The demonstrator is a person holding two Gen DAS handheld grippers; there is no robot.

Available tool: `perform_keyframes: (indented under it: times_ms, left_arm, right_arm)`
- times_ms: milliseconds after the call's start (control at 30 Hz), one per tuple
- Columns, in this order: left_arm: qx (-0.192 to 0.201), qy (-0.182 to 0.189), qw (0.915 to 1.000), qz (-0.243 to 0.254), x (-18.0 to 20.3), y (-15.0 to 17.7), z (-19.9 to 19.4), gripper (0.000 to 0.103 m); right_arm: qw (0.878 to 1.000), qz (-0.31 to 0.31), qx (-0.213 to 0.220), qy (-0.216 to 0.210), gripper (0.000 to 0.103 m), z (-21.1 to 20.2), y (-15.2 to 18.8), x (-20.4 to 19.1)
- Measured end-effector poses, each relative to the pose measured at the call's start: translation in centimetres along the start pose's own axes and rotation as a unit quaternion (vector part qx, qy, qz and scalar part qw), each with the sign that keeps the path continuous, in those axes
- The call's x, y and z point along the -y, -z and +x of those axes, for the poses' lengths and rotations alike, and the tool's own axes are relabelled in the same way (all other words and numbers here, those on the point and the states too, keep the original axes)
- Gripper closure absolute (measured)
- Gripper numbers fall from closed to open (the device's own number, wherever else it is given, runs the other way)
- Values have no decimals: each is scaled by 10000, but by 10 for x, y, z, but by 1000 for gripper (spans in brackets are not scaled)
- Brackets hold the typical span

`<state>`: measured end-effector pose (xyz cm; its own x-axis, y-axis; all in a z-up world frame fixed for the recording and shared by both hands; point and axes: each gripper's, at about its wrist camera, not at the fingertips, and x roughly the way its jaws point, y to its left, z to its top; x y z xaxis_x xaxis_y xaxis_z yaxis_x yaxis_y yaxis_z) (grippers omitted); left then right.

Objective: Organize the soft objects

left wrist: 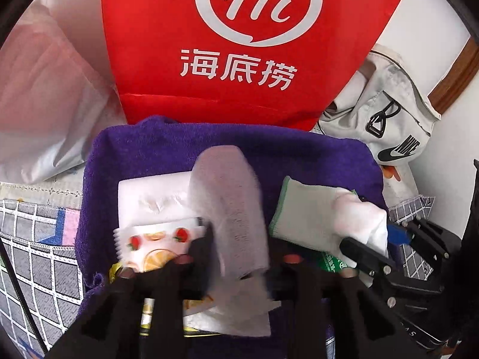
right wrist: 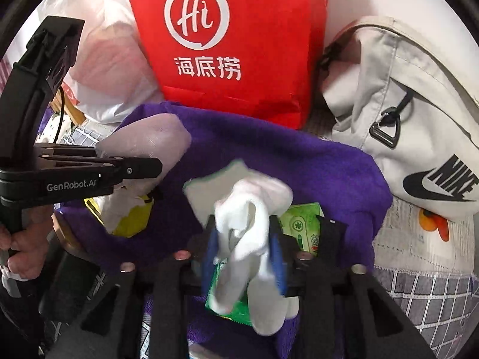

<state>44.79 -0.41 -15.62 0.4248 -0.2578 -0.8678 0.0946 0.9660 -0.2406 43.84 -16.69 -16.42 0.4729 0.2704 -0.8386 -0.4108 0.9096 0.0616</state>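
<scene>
Hanging over the purple towel (left wrist: 269,149), the left claw (left wrist: 239,257) stands partly open around a grey cloth (left wrist: 236,203); the right claw (right wrist: 244,257), partly open, has a white sock (right wrist: 242,230) between its fingers.

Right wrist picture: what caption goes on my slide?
Right tool around a white sock above a purple towel.

Fuzzy purple terry towel (left wrist: 155,152)
</scene>
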Motion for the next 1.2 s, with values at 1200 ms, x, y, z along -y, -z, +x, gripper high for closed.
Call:
perform_keyframes:
  times_ms: [1200]
  left_arm:
    - [1075,-643,9921,-15,22,91,-169,24]
  right_arm:
    - [9897,1032,906,408,26,-179,64,-35]
